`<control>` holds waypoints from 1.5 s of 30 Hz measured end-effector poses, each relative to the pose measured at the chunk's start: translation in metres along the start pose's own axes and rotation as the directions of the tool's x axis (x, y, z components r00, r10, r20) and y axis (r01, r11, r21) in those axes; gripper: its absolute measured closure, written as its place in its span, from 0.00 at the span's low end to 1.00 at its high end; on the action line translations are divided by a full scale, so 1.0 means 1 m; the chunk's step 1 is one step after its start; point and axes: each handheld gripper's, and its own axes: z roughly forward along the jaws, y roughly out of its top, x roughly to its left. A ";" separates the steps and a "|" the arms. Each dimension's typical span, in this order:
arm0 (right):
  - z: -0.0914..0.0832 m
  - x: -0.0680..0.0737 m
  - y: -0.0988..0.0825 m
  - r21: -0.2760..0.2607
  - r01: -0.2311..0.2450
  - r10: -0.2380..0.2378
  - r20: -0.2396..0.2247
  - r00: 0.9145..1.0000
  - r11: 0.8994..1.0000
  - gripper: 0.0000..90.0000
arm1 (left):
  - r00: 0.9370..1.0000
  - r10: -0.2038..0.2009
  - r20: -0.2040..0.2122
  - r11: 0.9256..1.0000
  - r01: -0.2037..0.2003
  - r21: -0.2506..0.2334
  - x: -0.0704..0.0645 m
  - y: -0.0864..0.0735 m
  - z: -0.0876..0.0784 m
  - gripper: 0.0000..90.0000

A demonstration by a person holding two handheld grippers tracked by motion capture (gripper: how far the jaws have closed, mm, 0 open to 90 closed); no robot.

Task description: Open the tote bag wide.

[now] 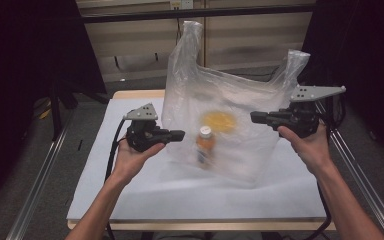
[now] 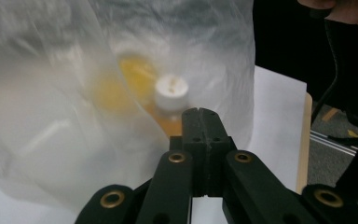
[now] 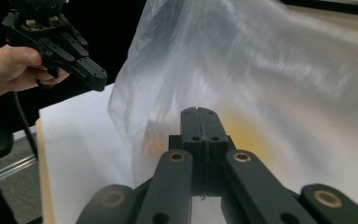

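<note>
Standing between both grippers, bag (image 1: pixel 230 125)

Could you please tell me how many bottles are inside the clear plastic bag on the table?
1. A white-capped bottle of orange liquid stands in the plastic bag, low near its middle, below a blurred yellow patch I cannot identify. The cloudy plastic could hide something else.

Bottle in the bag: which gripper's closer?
Left. The left gripper sits just left of the bottle, against the plastic bag. The right gripper is farther, up to its right.
</note>
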 end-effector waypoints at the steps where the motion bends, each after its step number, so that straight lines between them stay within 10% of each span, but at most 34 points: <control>1: 0.000 -0.001 0.005 -0.009 -0.001 0.001 0.002 1.000 1.000 1.00 | 1.000 -0.007 0.001 1.000 0.007 -0.017 0.004 0.007 0.001 1.00; 21: 0.034 -0.039 0.076 0.046 -0.017 0.012 0.118 0.993 0.999 1.00 | 1.000 -0.008 -0.003 1.000 0.008 -0.014 0.020 0.037 0.013 1.00; 45: 0.088 0.011 0.025 0.105 -0.010 0.011 -0.013 1.000 0.994 1.00 | 1.000 0.013 -0.024 0.996 -0.015 -0.091 0.011 0.078 0.014 1.00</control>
